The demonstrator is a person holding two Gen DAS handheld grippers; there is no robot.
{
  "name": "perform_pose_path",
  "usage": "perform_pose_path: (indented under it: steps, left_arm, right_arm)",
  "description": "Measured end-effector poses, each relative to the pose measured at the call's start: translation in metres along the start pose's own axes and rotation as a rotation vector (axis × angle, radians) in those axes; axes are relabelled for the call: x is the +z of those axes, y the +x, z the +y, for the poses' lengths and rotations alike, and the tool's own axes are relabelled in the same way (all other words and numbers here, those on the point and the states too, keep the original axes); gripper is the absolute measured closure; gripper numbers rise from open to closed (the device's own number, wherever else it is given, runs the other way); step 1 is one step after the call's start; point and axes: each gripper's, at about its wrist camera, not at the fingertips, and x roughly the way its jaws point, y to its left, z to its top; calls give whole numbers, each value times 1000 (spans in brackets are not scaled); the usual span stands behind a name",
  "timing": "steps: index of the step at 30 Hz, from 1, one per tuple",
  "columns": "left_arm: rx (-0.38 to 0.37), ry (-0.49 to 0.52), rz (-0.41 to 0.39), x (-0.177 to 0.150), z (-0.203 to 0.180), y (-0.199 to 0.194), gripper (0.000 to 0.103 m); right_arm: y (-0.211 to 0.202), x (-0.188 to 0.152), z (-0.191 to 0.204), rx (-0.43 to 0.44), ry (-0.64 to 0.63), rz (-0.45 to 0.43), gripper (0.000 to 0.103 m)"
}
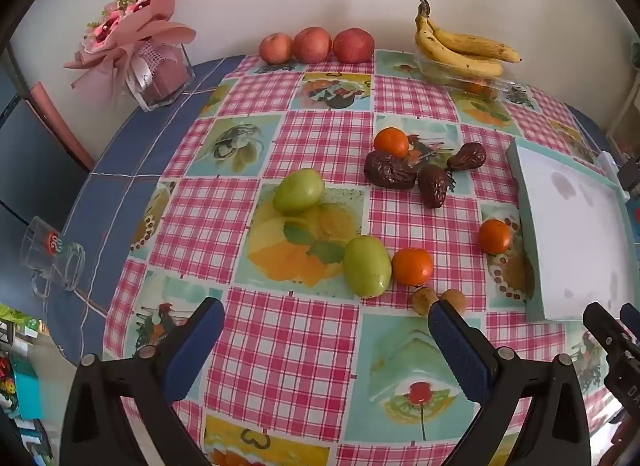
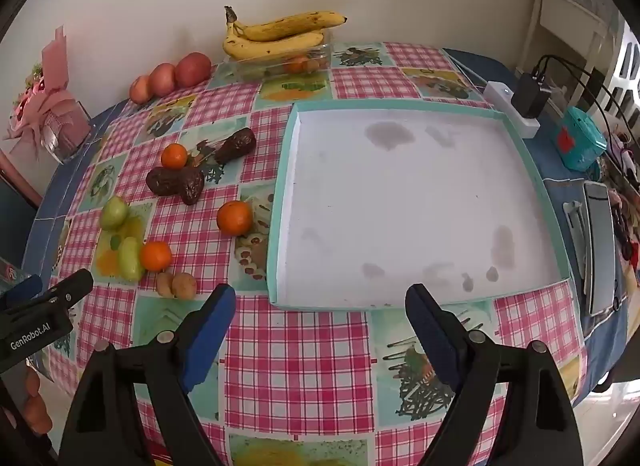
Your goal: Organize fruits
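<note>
Both the left gripper and the right gripper hang over the checked cloth with jaws wide apart, holding nothing. In the left view two green fruits lie at centre, with oranges at 3 o'clock of the nearer one, dark dates at 1 o'clock, apples at 12 and bananas further right. In the right view the tray lies dead ahead, fruit all at its 9 o'clock.
</note>
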Motion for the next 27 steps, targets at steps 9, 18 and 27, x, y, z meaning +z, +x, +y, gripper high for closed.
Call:
perform_pose_path:
  steps: [9,18,27]
  left_arm:
    - [12,9,-6,-3,0,-1,0]
    - [19,14,-3,-1,1,0,0]
    - [20,15,-3,-1,1,0,0]
  right_arm:
    - [1,-1,-1,-5,-21,5,16]
    - [1,-1,0,-10,-3,-1,16]
    - [3,-2,0,-10,-6,2,16]
